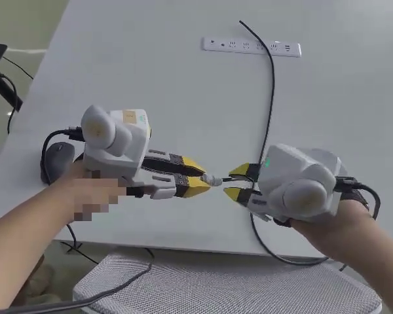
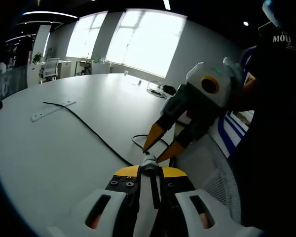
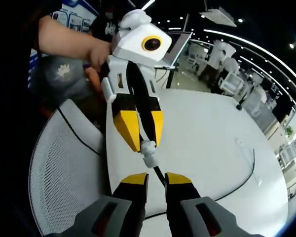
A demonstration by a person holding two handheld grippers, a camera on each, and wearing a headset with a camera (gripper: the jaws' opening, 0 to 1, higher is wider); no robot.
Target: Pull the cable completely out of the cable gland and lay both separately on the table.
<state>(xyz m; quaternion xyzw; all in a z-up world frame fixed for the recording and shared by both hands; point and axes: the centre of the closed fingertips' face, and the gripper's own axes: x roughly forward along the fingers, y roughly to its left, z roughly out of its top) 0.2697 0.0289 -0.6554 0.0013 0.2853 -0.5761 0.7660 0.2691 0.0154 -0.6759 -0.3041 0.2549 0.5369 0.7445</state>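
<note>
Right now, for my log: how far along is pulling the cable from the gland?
Done: the left gripper is shut on the cable gland. In hand: the right gripper, open, straddles the cable beside it. Left: the cable still sits in the gland; pull it free, lay both on the table.

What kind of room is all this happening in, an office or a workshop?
Most likely an open-plan office: a big white table with a power strip on it, a mesh office chair at its edge, and large windows.
</note>
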